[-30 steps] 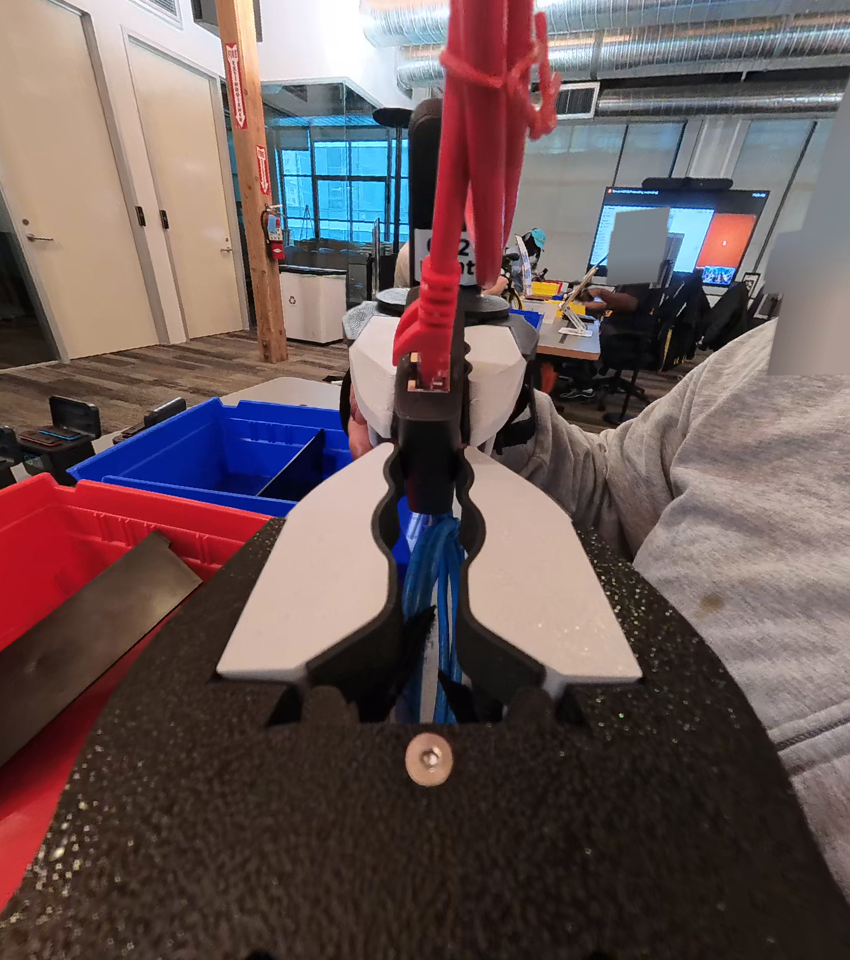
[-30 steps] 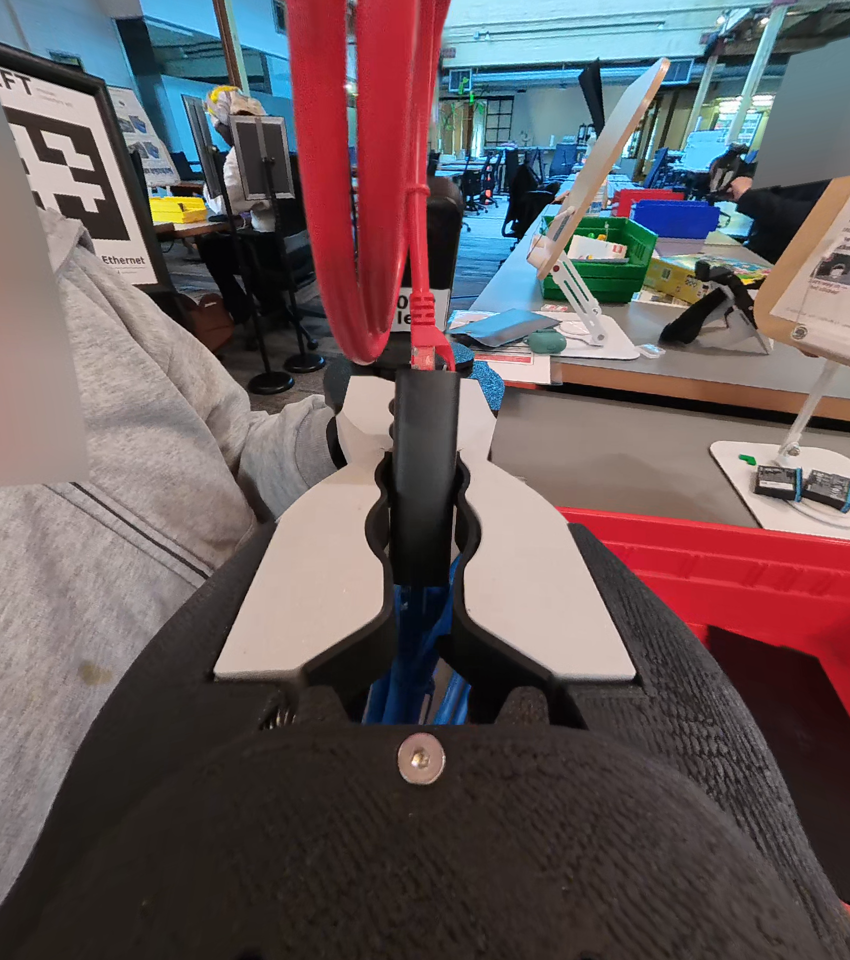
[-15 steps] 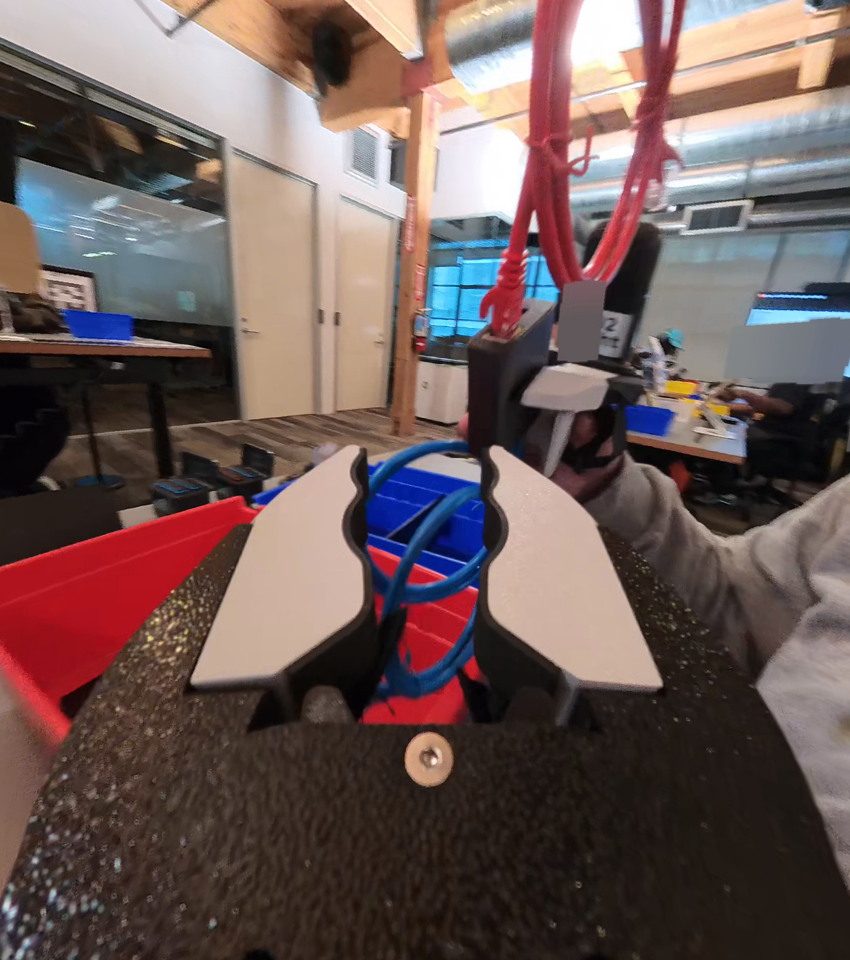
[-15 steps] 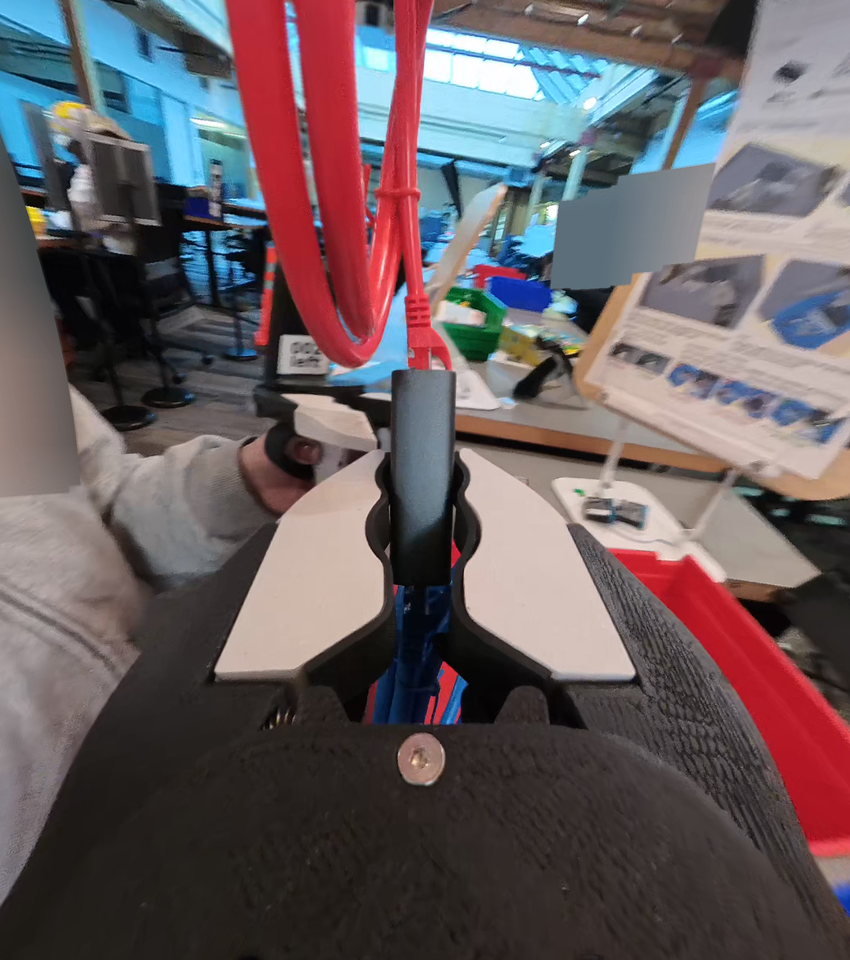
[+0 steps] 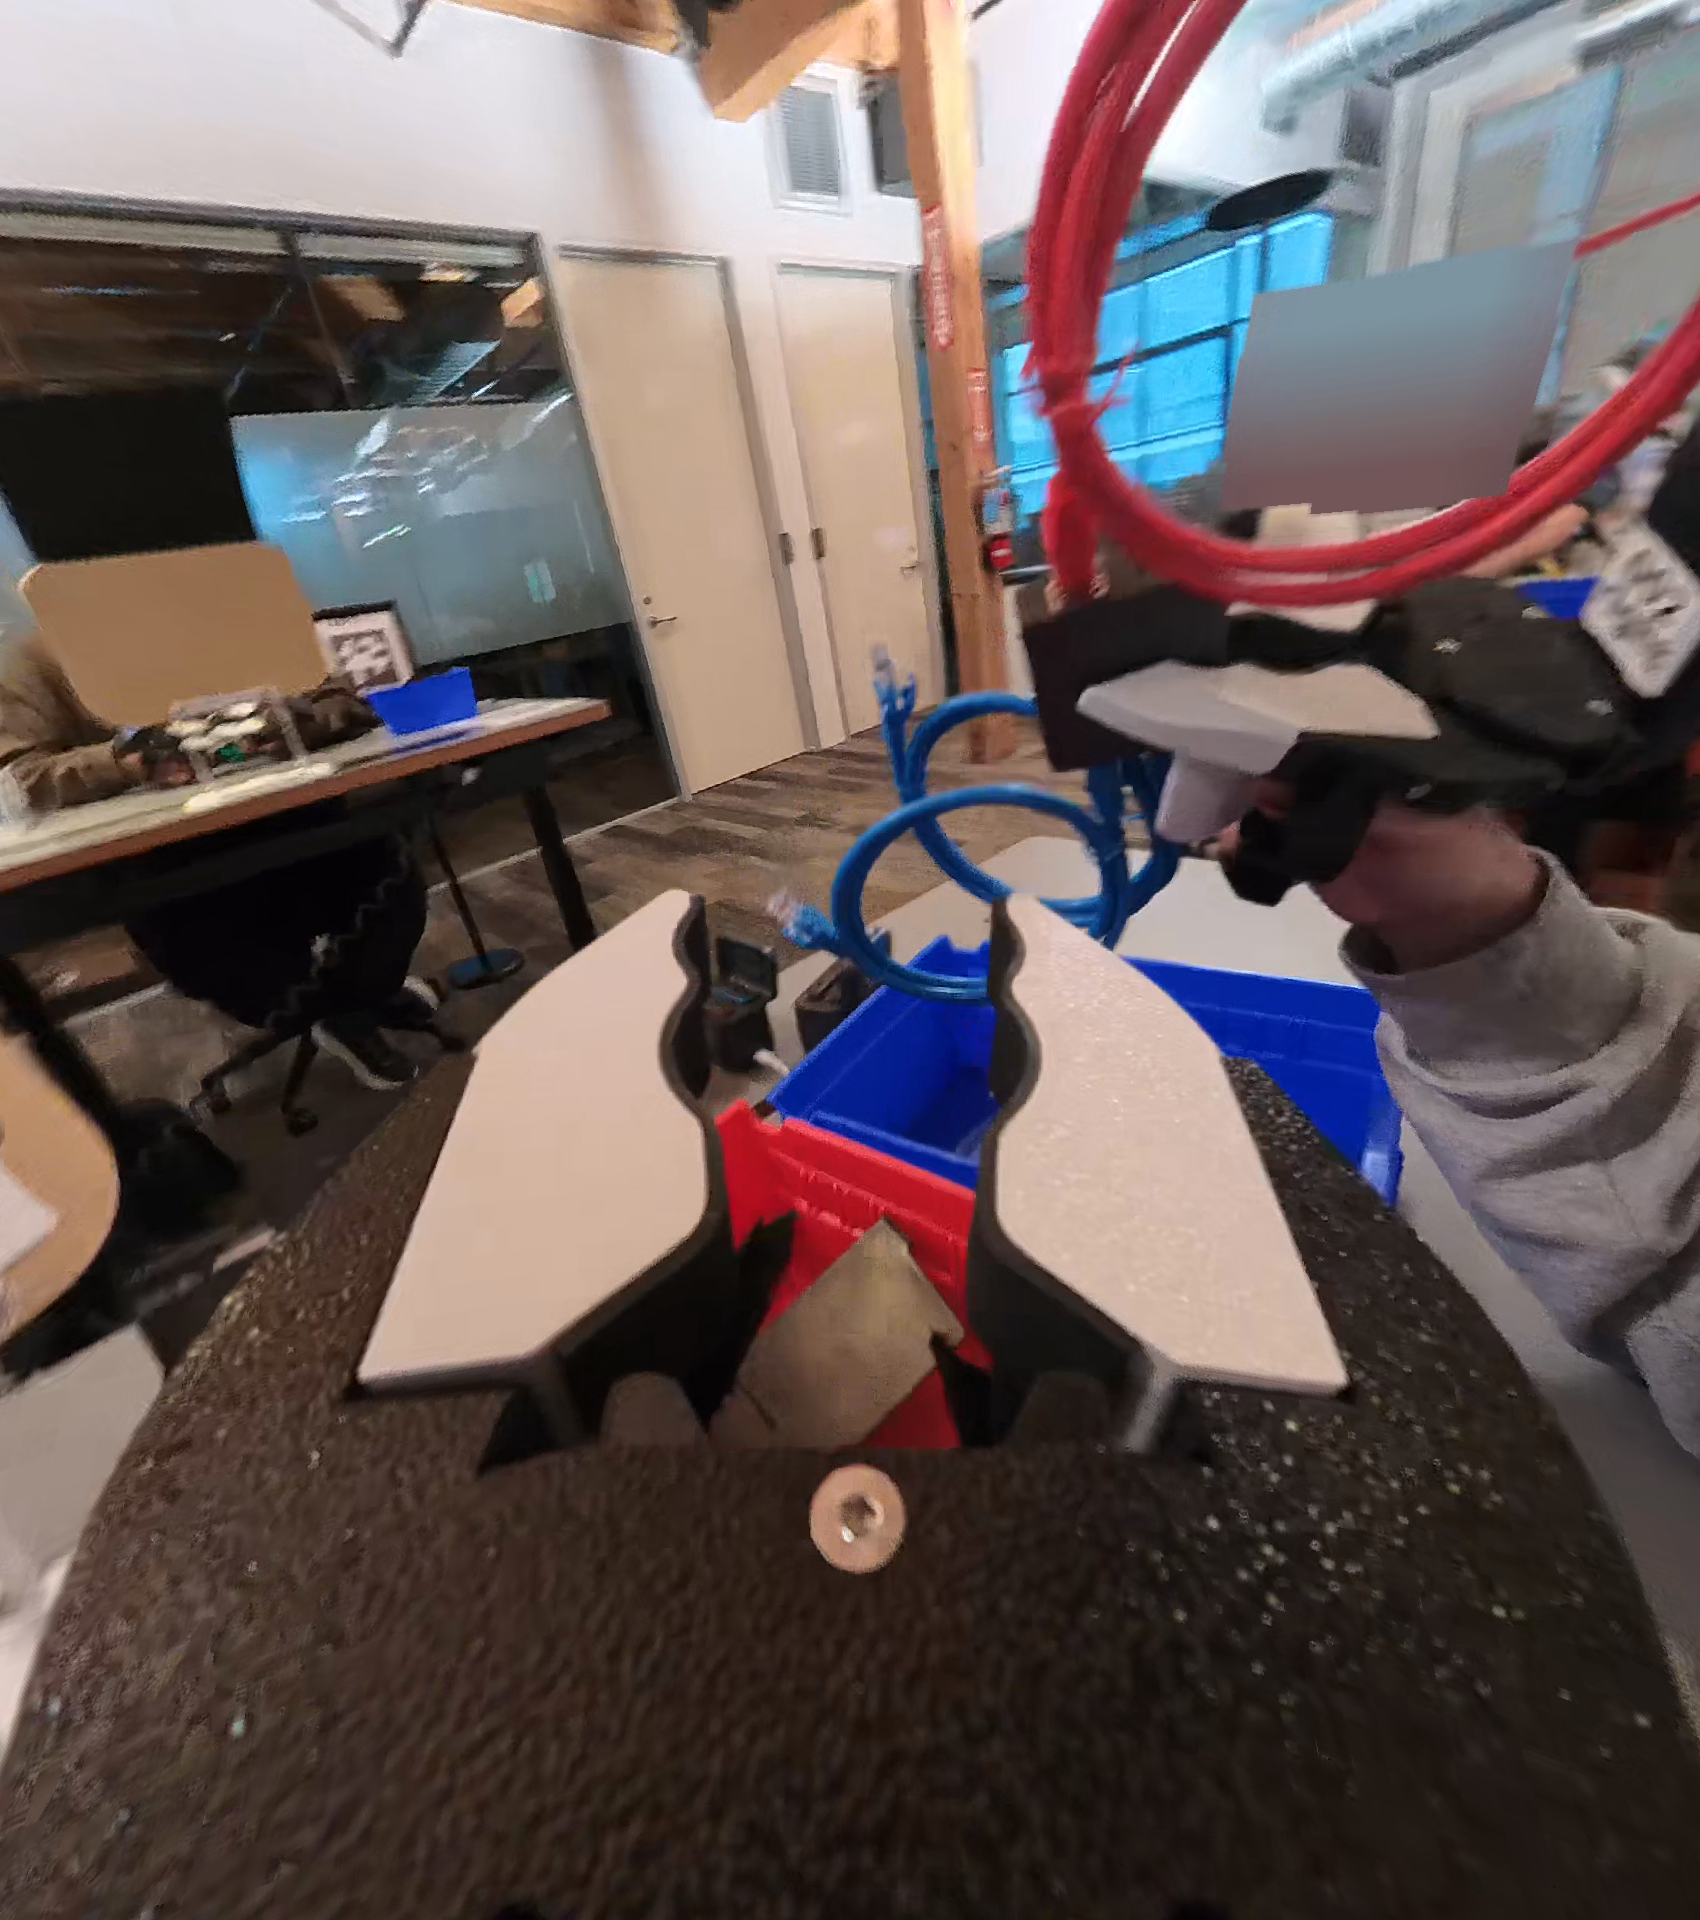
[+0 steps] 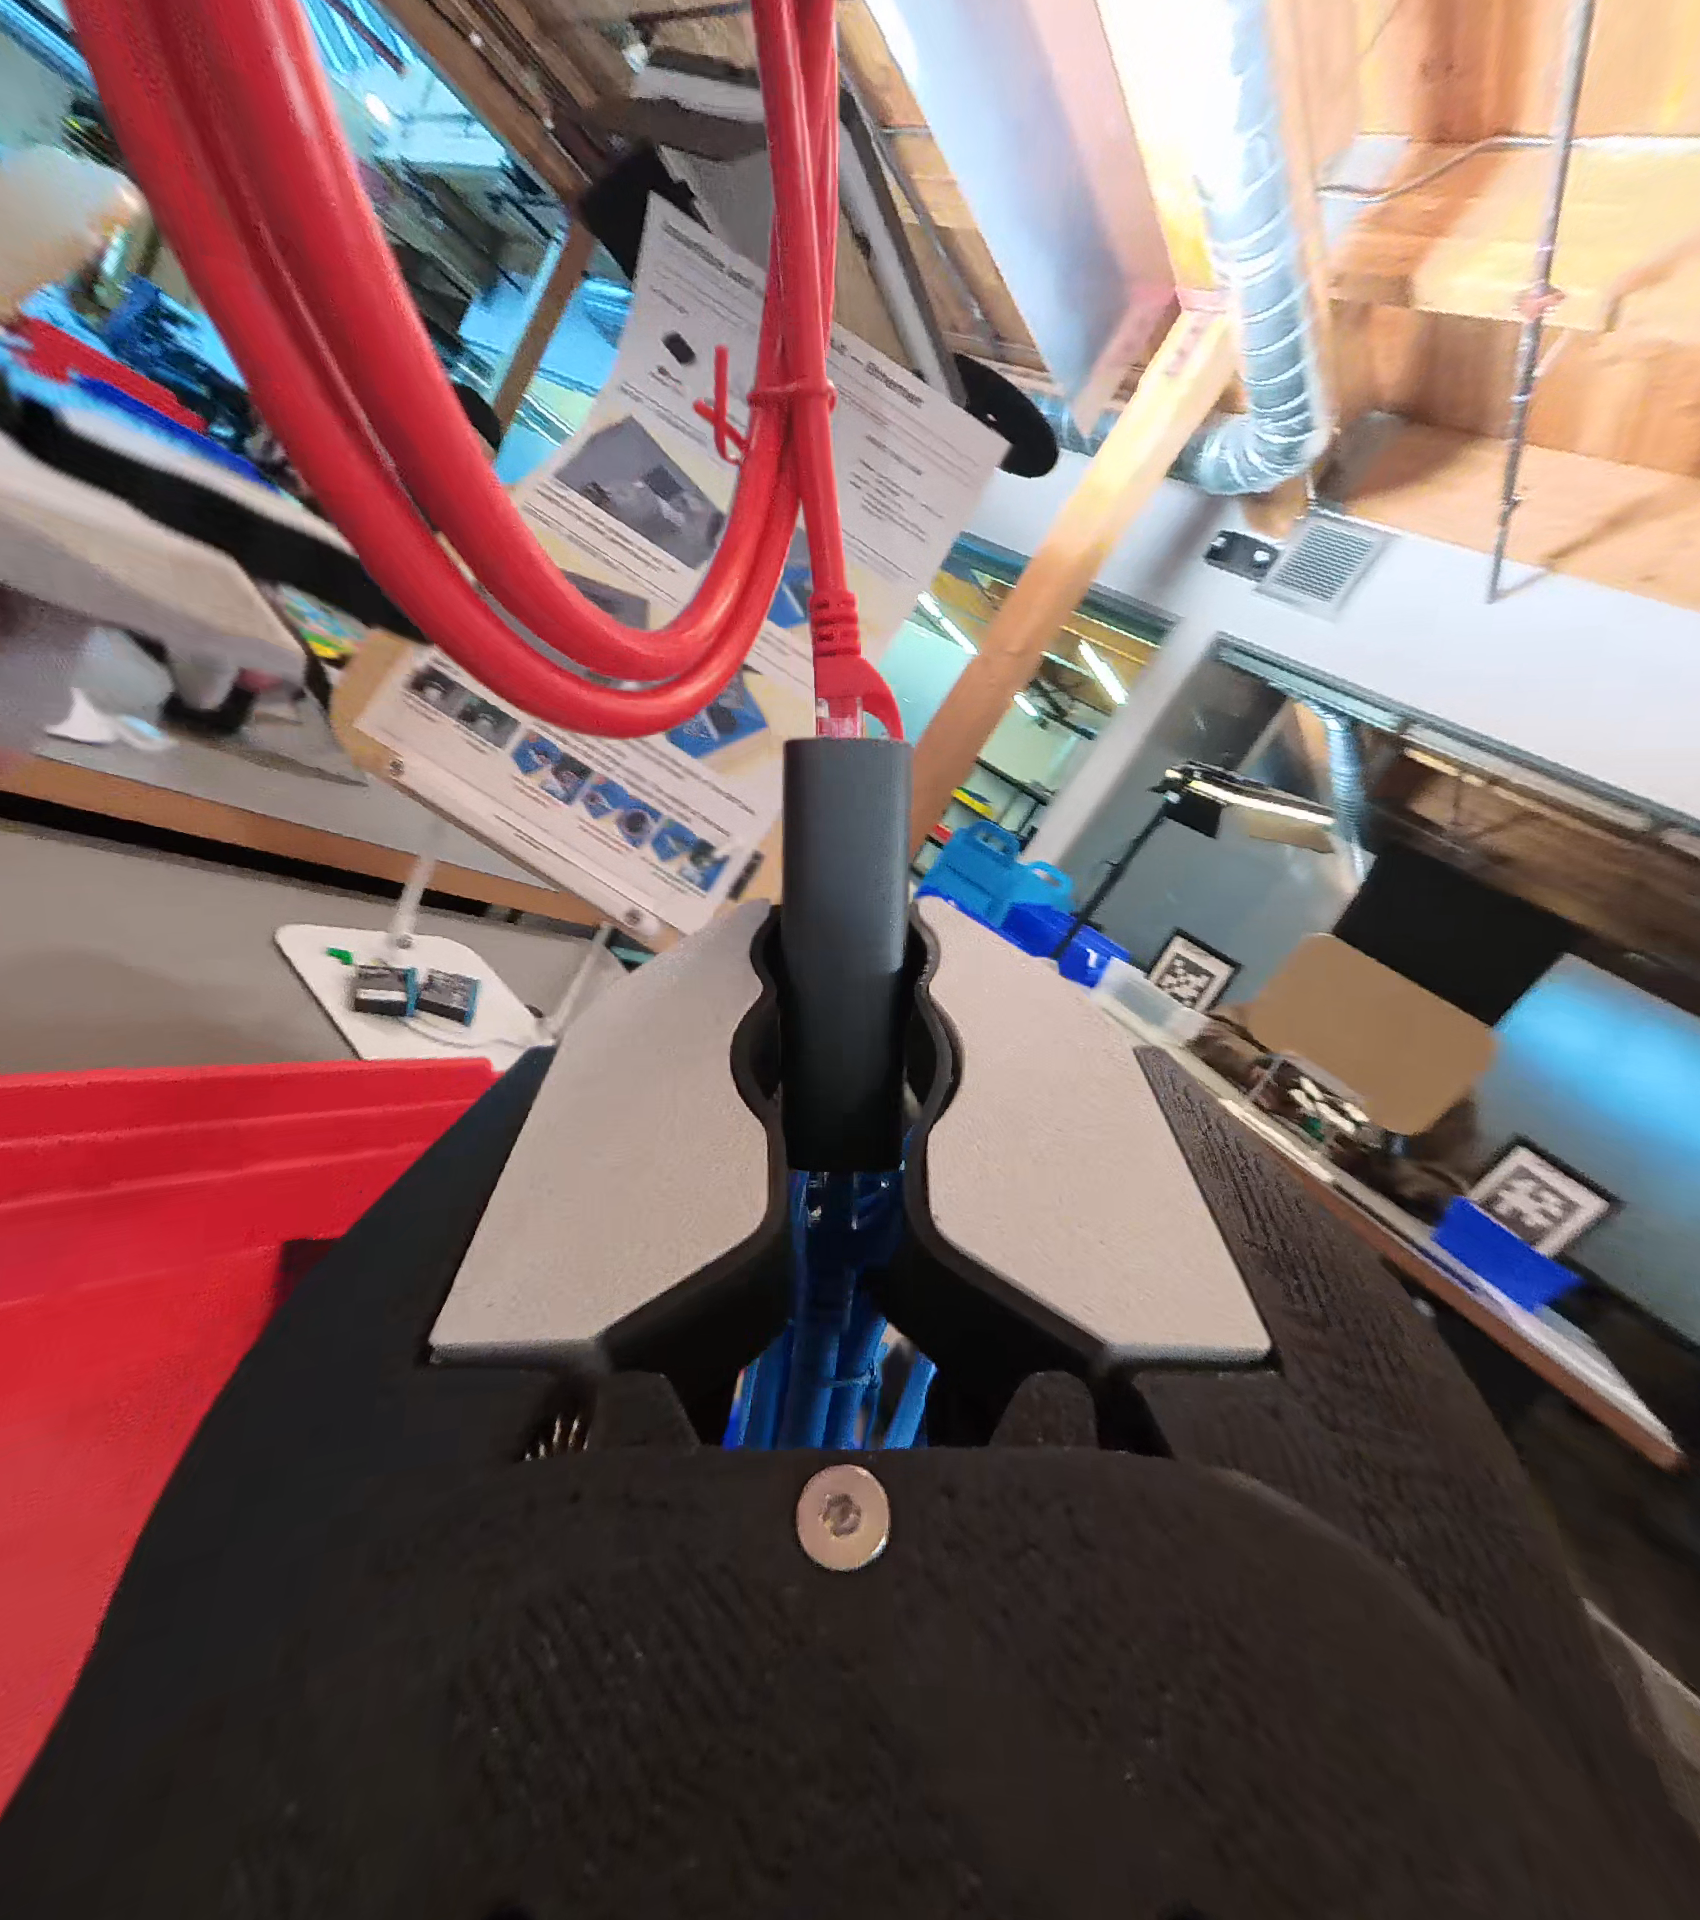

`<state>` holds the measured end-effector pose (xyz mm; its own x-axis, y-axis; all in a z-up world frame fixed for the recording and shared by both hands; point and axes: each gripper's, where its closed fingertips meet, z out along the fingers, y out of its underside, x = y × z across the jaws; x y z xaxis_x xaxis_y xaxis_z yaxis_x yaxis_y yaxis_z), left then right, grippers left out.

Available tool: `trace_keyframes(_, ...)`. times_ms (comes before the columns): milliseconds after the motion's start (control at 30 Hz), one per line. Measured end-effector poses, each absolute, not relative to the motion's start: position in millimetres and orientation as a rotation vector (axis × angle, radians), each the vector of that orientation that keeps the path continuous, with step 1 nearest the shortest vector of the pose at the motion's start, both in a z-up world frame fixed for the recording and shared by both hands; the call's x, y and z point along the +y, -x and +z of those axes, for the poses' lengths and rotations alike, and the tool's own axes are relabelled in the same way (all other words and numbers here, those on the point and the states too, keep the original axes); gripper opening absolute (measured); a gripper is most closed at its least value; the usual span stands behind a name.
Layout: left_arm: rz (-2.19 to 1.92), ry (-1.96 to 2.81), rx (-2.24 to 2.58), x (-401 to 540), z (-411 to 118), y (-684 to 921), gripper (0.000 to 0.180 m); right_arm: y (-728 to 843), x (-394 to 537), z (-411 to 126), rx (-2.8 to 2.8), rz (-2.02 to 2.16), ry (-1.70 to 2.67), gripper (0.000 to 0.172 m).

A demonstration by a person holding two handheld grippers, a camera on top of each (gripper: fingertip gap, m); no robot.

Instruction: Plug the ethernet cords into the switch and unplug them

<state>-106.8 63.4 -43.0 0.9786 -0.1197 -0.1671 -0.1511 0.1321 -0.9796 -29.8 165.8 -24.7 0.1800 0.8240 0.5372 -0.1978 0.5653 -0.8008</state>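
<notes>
Cords are partly done: the right gripper (image 6: 844, 935) squeezes the black switch (image 6: 844, 966) with a red cord (image 6: 841, 665) plugged in, a blue cord (image 5: 939, 904) dangles loose, and the left gripper (image 5: 841, 935) gapes wide, holding nothing.

The left tool (image 5: 841, 956) stood open with nothing between its fingers, above a red bin (image 5: 825, 1174) and a blue bin (image 5: 1272, 1023). The right tool (image 5: 1126, 675) gripped the black switch (image 5: 1106, 665), from which red cords (image 5: 1189, 540) and blue cords (image 5: 939, 831) looped.
</notes>
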Motion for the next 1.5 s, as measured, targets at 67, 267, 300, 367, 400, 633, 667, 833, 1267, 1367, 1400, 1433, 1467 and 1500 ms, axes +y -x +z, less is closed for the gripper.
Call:
trace_keyframes(67,-0.012,1.416,0.29,68,-33,100,0.052,27,176,-25,-1.157,0.774,0.671,0.019)
trace_keyframes(267,-0.134,1.387,0.189,73,-39,130,0.05,27,198,-32,-1.155,0.748,0.733,0.02)
trace_keyframes(300,-0.16,1.384,0.169,72,-40,134,0.048,28,202,-34,-1.159,0.747,0.745,0.019)
trace_keyframes(367,-0.16,1.375,0.136,69,-41,142,0.045,28,208,-38,-1.168,0.736,0.769,0.02)
trace_keyframes(400,-0.139,1.391,0.126,68,-43,147,0.045,26,212,-39,-1.169,0.731,0.784,0.019)
trace_keyframes(633,-0.057,1.545,0.122,65,-67,167,0.049,15,242,-56,-1.273,0.69,0.899,0.019)
trace_keyframes(667,-0.044,1.554,0.115,65,-68,170,0.05,16,247,-60,-1.315,0.682,0.92,0.02)
trace_keyframes(833,-0.056,1.559,0.126,65,-70,171,0.05,26,262,-88,-1.542,0.677,0.994,0.021)
trace_keyframes(1267,-0.096,1.512,0.091,51,-64,186,0.047,52,283,-127,-1.78,0.63,1.055,0.021)
trace_keyframes(1367,-0.106,1.524,0.087,54,-68,188,0.048,54,290,-135,-1.804,0.603,1.081,0.021)
trace_keyframes(1400,-0.109,1.529,0.086,56,-69,188,0.048,54,292,-137,-1.809,0.599,1.09,0.021)
trace_keyframes(1433,-0.111,1.536,0.087,58,-71,188,0.048,54,294,-138,-1.81,0.594,1.098,0.021)
trace_keyframes(1467,-0.113,1.543,0.091,60,-73,187,0.048,54,296,-140,-1.81,0.591,1.105,0.021)
trace_keyframes(1500,-0.115,1.55,0.094,62,-74,186,0.048,54,297,-140,-1.808,0.588,1.11,0.021)
